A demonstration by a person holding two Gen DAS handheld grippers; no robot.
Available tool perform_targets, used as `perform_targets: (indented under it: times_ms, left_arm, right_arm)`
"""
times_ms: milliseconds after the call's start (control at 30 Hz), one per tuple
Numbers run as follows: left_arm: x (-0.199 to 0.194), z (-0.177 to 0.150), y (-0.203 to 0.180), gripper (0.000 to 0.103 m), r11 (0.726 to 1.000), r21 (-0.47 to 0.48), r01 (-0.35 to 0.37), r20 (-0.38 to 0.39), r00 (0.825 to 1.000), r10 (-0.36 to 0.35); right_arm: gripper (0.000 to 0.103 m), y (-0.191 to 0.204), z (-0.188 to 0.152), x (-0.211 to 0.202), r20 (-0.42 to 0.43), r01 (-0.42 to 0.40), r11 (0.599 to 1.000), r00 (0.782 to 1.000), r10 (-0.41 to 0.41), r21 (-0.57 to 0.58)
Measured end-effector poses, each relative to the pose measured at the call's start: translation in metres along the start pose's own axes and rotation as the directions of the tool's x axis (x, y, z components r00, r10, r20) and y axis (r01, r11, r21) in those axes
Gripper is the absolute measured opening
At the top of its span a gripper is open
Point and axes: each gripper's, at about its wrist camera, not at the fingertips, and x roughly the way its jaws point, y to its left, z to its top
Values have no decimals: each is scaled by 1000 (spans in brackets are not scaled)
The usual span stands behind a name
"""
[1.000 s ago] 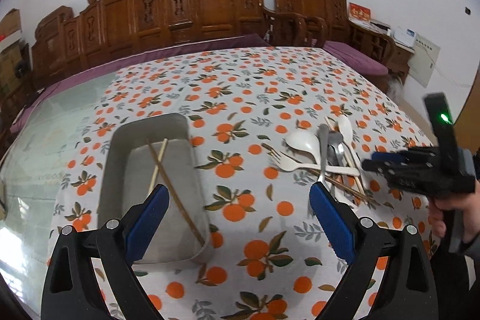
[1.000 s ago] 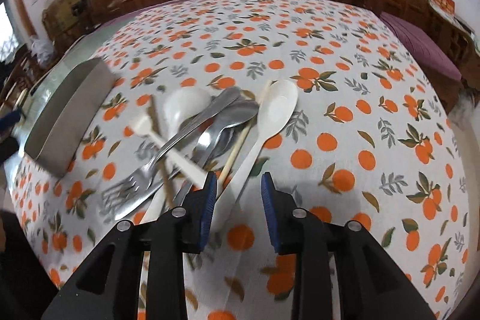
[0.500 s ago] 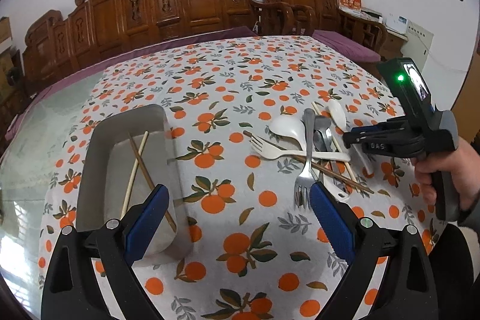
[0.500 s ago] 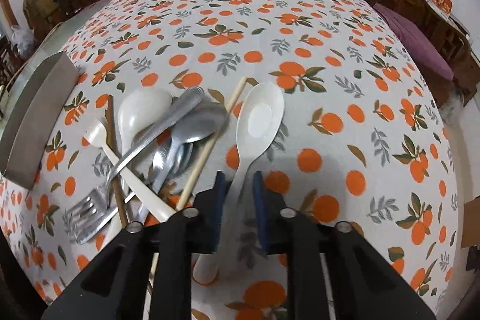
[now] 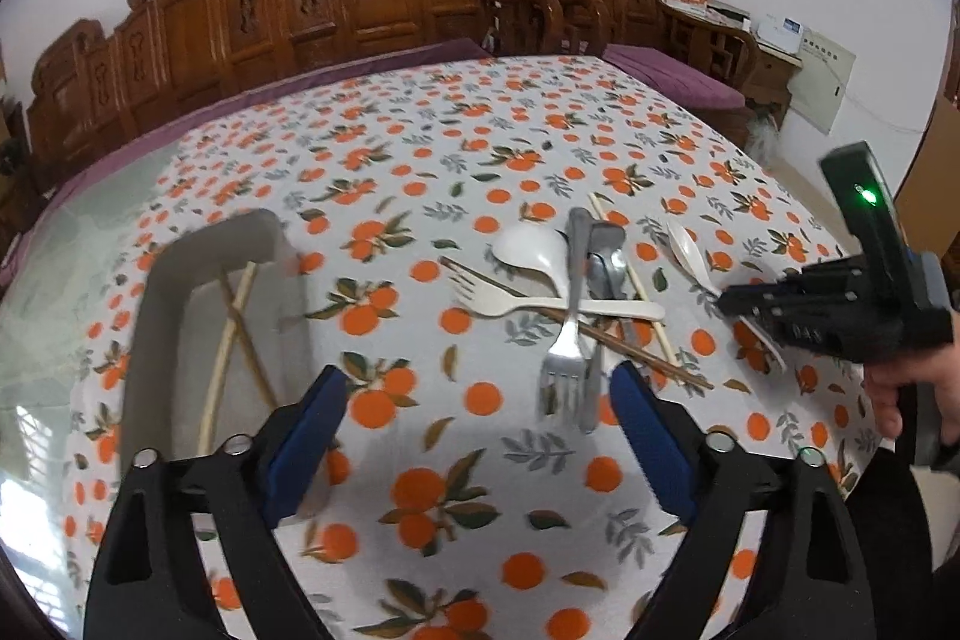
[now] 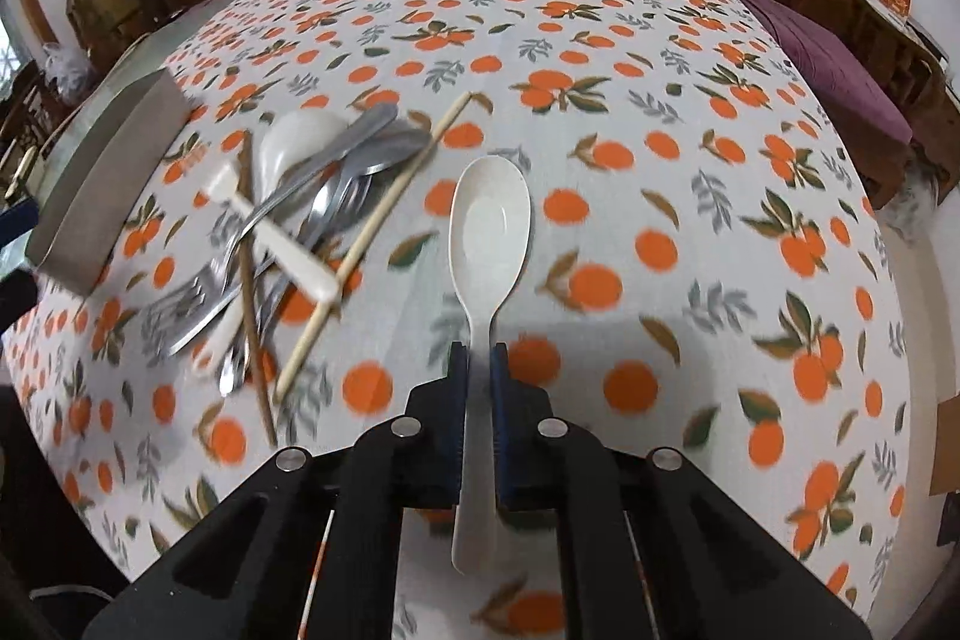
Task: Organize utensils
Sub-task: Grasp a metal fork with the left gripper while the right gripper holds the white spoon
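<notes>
Between its pads, the right tool (image 6: 479, 361) clamps the white spoon (image 6: 489, 220) by its handle.

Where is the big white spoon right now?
In the right wrist view the white spoon is in the middle, its handle pinched in the right gripper, bowl pointing away. The utensil pile lies to its left on the tablecloth.

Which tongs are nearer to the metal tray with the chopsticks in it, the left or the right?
Left. The left tongs hang open just beside the metal tray, one finger over its near corner. The right tongs, shut on a white plastic spoon, are beyond the utensil pile.
</notes>
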Motion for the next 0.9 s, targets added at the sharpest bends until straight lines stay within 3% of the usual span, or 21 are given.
perform_targets:
  times_ms: [300,533,800,900]
  left_arm:
    - [49,13,-30,58,998,27,55,-87,995,-53]
    - [89,21,-36,33,998,18,68,-170,983,-64]
    - [104,28,-38,31,995,23,94,-191,978,-87]
    - [106,31,-39,22,994,13,108,-194,976,-104]
  right_arm:
    - [9,-10,-14,-5,14,-16,1000,1000,16,0]
    - [9,-15,-14,-4,20,-47,999,999,47,12]
    - [9,-11,-15,-5,27,-25,1000,999,25,-15]
    - [9,-12,-15,-5,29,-30,1000,999,30,-6]
